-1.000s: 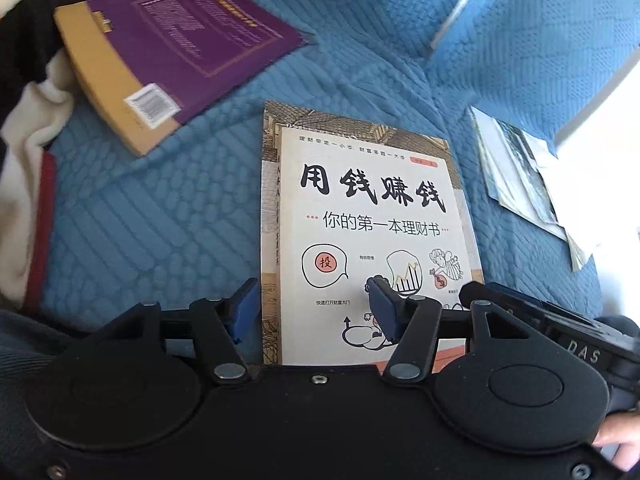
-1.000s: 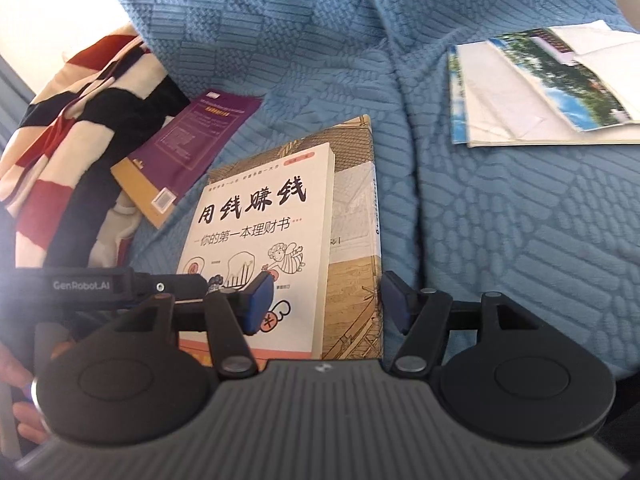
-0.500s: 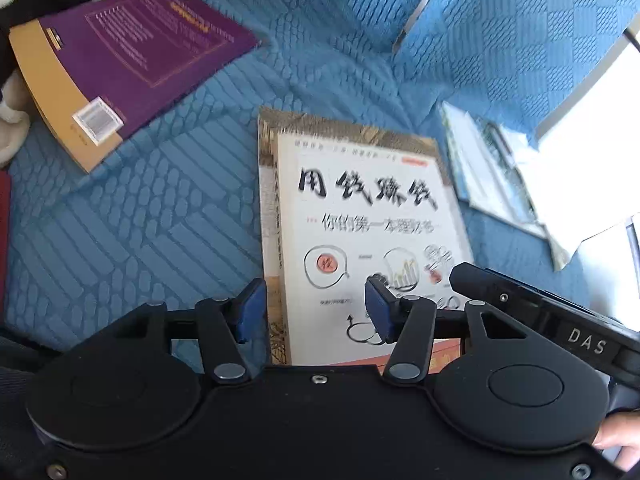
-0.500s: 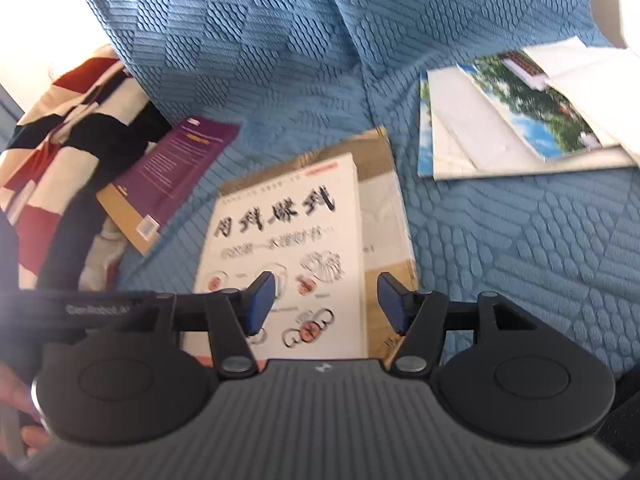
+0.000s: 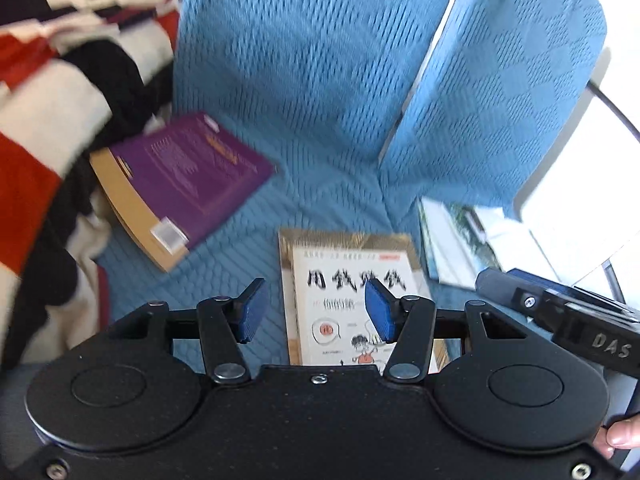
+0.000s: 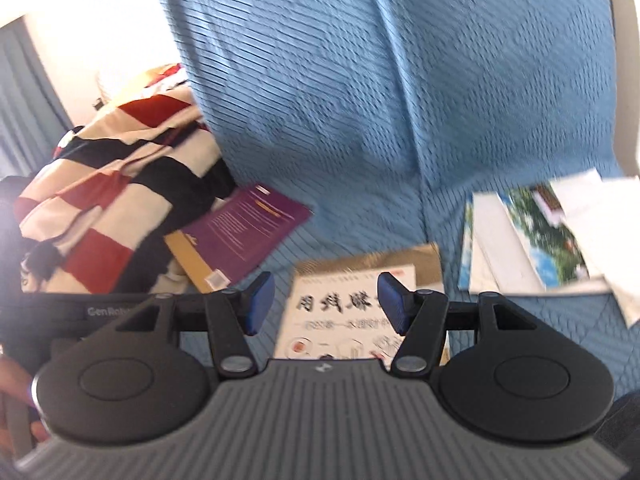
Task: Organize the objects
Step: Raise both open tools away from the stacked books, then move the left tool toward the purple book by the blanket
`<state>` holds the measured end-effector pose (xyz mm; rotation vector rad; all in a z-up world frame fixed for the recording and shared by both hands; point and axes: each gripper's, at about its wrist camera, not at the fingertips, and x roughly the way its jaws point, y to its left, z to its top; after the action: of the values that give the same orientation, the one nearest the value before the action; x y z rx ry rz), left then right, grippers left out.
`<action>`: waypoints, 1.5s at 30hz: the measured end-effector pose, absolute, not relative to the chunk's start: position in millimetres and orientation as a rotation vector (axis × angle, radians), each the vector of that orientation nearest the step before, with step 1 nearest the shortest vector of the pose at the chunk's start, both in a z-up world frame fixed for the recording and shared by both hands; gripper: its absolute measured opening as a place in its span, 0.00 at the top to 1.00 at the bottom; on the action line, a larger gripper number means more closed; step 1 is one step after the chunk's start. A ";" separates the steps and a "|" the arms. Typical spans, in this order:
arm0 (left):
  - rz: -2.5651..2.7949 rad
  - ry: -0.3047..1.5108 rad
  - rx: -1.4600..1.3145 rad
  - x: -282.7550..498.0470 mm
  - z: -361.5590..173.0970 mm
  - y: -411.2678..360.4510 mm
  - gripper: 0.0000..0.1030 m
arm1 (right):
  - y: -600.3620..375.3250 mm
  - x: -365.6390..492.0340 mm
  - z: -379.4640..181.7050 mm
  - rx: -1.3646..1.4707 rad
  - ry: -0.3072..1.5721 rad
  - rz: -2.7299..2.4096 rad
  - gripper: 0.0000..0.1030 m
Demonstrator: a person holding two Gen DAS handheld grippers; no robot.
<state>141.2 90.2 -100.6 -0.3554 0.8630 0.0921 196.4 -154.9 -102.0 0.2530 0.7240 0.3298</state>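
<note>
A white book with black Chinese title [image 5: 340, 300] [image 6: 340, 312] lies on top of a tan patterned book [image 5: 348, 237] [image 6: 400, 258] on the blue sofa seat. A purple book with a tan spine [image 5: 184, 184] [image 6: 244, 232] lies to the left, partly against a striped blanket. My left gripper [image 5: 316, 310] is open and empty, raised above the stacked books. My right gripper [image 6: 324, 306] is open and empty, also above them. Both views are motion-blurred.
A red, white and black striped blanket [image 5: 48, 100] [image 6: 108, 204] is heaped at the left. Magazines and loose papers [image 5: 480, 236] [image 6: 532, 240] lie at the right. The blue sofa backrest [image 5: 304, 80] [image 6: 360, 80] rises behind the books.
Both grippers have lifted and pulled back from the stacked books and tilted up, so the backrest and the blanket now show. Both stay open. The books have not moved.
</note>
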 end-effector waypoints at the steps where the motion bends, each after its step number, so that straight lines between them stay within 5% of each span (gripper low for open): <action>1: 0.107 0.848 -0.340 136.5 -93.1 90.4 0.47 | -152.3 194.6 -97.1 0.238 0.721 0.327 0.42; 8: 0.147 0.765 -0.373 99.5 -58.8 110.5 0.37 | -140.9 177.3 -69.7 0.206 0.689 0.337 0.40; 12: 0.180 0.728 -0.384 76.9 -44.3 121.1 0.20 | -131.2 168.5 -60.7 0.194 0.671 0.362 0.15; 18: 0.227 0.692 -0.389 54.6 -31.3 130.4 0.03 | -117.6 166.2 -59.2 0.150 0.677 0.369 0.12; 31: 0.266 0.677 -0.451 42.7 -38.2 141.8 0.02 | -91.7 164.5 -63.5 0.088 0.740 0.425 0.12; 45: 0.313 0.696 -0.528 90.9 -104.0 157.3 0.02 | -80.2 208.0 -108.8 0.129 0.807 0.436 0.12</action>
<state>90.9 157.3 -104.0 -0.5284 0.6958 0.3135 208.0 -80.2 -108.8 0.1287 0.8067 0.4364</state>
